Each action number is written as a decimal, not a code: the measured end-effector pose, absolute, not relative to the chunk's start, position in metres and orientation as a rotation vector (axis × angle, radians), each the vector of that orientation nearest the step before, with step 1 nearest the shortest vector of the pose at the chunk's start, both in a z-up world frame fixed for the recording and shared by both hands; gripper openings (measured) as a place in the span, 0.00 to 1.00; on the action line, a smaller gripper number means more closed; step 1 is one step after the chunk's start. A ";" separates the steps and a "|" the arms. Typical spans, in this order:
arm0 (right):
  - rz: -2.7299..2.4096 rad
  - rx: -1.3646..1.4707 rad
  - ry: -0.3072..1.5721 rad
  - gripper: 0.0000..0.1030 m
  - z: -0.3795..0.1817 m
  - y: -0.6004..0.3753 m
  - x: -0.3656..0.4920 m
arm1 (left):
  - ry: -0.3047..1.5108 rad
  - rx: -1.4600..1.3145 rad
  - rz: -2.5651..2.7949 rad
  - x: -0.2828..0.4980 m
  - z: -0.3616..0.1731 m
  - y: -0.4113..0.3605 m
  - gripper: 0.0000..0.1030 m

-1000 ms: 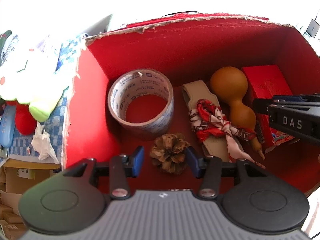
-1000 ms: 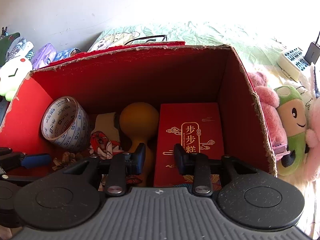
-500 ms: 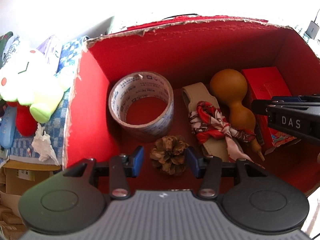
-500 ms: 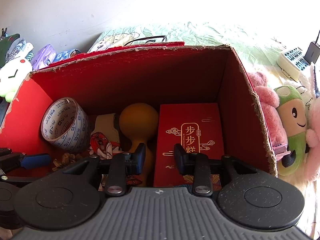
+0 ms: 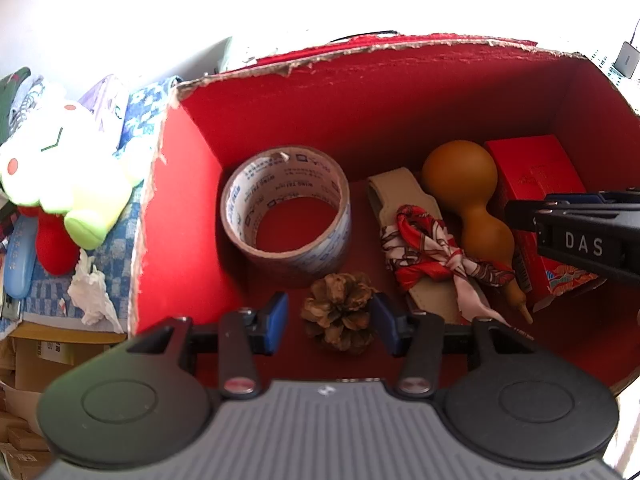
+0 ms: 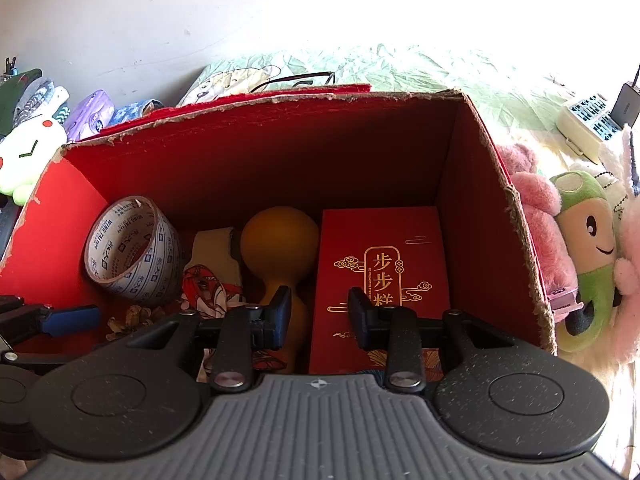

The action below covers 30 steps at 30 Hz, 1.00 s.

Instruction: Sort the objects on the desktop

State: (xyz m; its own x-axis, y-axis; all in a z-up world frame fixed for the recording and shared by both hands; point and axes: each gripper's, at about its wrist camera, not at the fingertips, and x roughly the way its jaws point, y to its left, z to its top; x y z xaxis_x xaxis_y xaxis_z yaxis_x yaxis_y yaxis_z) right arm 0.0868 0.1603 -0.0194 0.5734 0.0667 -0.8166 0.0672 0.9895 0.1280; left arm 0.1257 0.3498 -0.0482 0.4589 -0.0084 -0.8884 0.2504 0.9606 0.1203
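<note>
soft toys and a pale green sheet crowd the edges of both views, with a red cardboard box (image 5: pixel 176 216) filling the middle. low in the left wrist view the left gripper (image 5: pixel 332 322) has its blue pads apart around a pine cone (image 5: pixel 340 310), not pressing it. closing here could crumble its scales or nudge the tape roll (image 5: pixel 286 210) just above. in the right wrist view the right gripper (image 6: pixel 318 316) stands apart and empty over the gourd (image 6: pixel 280 240) and red gift box (image 6: pixel 380 280); the round gourd may roll away.
</note>
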 end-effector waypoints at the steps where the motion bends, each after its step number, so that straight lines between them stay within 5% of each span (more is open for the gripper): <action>1: 0.000 0.151 0.961 0.34 -0.019 0.160 0.087 | 1.085 0.249 -0.161 0.126 -0.048 0.350 0.52; 30: -0.029 0.156 0.954 0.32 -0.019 0.160 0.086 | 1.056 0.290 -0.139 0.127 -0.049 0.346 0.52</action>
State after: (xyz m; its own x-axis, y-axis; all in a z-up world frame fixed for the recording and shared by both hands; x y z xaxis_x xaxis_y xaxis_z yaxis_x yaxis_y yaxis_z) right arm 0.0859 0.1599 -0.0192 0.5788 0.0443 -0.8143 0.0931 0.9884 0.1200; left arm 0.1273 0.3465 -0.0490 0.4884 0.0253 -0.8722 0.2508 0.9533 0.1681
